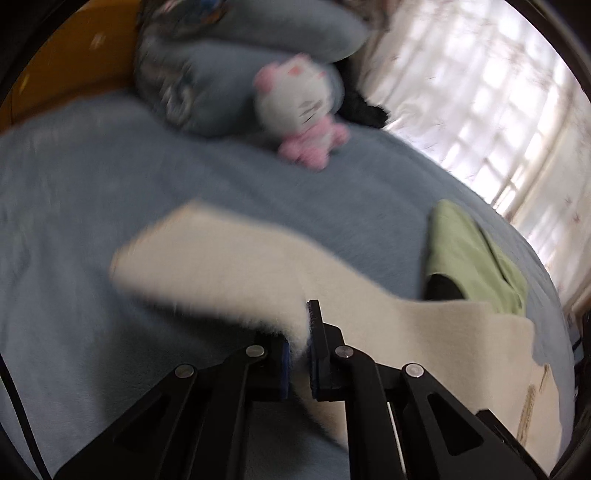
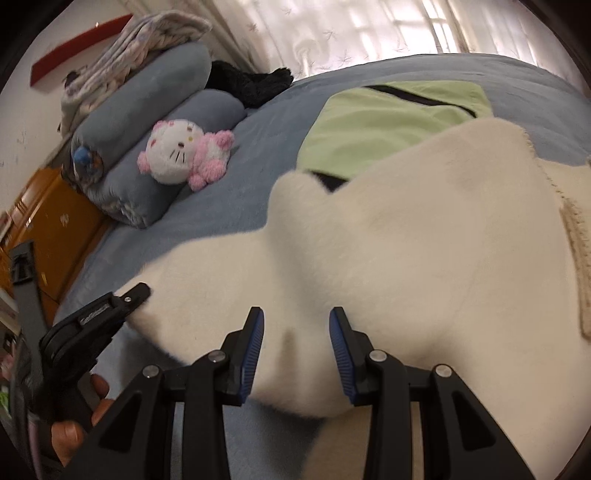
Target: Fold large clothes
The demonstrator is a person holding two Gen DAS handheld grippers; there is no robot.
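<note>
A white fluffy garment (image 1: 236,266) lies spread over the blue bed (image 1: 92,184). My left gripper (image 1: 301,328) is shut on a raised edge of it, and the fabric hides the left pad's tip. In the right wrist view the same white garment (image 2: 424,240) fills the foreground. A thick fold of it bulges between the blue pads of my right gripper (image 2: 295,317) and hangs below them, so that gripper is shut on the fold. The left gripper (image 2: 136,291) bites the garment's left edge there, with a person's hand (image 2: 74,428) behind it.
A light green garment (image 2: 388,122) lies beyond the white one, partly under it. A white and pink plush cat (image 2: 184,155) leans on rolled blue pillows (image 2: 147,110) at the bed's head. A black fuzzy thing (image 2: 251,83) sits by the curtained window (image 2: 369,29). An orange wooden cabinet (image 2: 55,221) stands at the left.
</note>
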